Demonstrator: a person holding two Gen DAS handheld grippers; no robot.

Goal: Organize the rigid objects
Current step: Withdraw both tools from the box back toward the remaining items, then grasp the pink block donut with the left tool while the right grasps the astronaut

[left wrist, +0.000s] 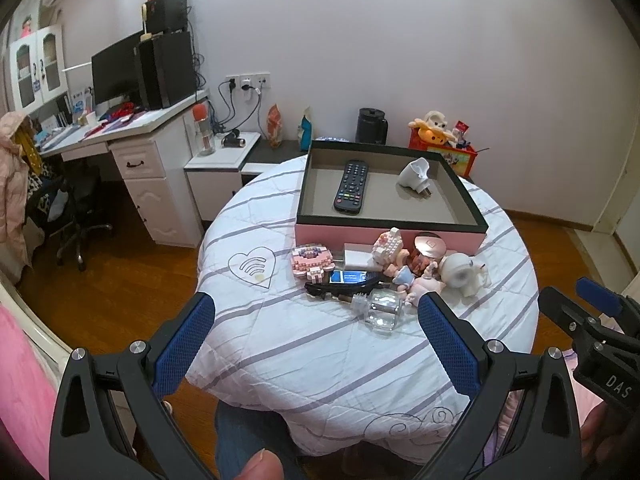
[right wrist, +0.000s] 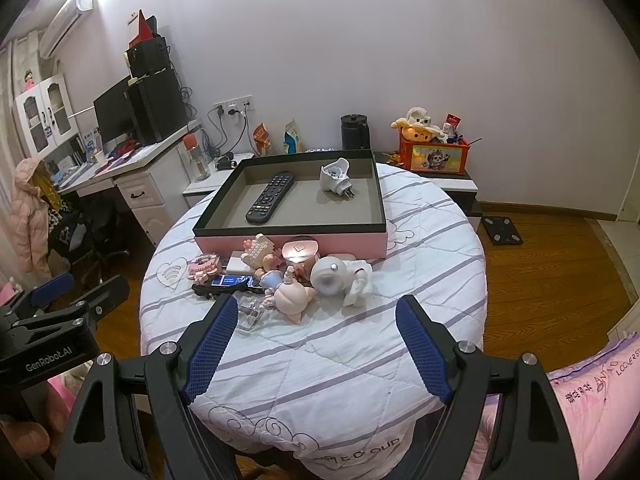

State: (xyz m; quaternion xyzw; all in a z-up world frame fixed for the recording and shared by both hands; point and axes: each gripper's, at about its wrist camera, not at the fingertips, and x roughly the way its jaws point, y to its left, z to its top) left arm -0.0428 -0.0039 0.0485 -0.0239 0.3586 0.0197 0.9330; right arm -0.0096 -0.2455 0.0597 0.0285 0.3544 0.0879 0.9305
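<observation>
A pink box (left wrist: 384, 238) (right wrist: 292, 245) with a dark rim stands on the round quilted table (left wrist: 320, 344) (right wrist: 332, 344). Inside lie a black remote (left wrist: 352, 187) (right wrist: 270, 198) and a white plug adapter (left wrist: 415, 173) (right wrist: 335, 179). In front of the box is a heap: a pink brick model (left wrist: 312, 261), a white astronaut figure (left wrist: 464, 274) (right wrist: 340, 276), dolls (right wrist: 290, 298), a clear glass bottle (left wrist: 380, 309) (right wrist: 251, 312), a black hair clip (left wrist: 340, 285). My left gripper (left wrist: 316, 310) and right gripper (right wrist: 316, 312) hover open over the near table, holding nothing.
A white desk (left wrist: 132, 132) with a monitor and a black office chair (left wrist: 76, 208) stand at the left. A kettle (left wrist: 372, 126) and a red toy box (left wrist: 444, 148) sit behind the table. Pink bedding (right wrist: 592, 392) lies at the near right; a scale (right wrist: 502, 230) rests on the wooden floor.
</observation>
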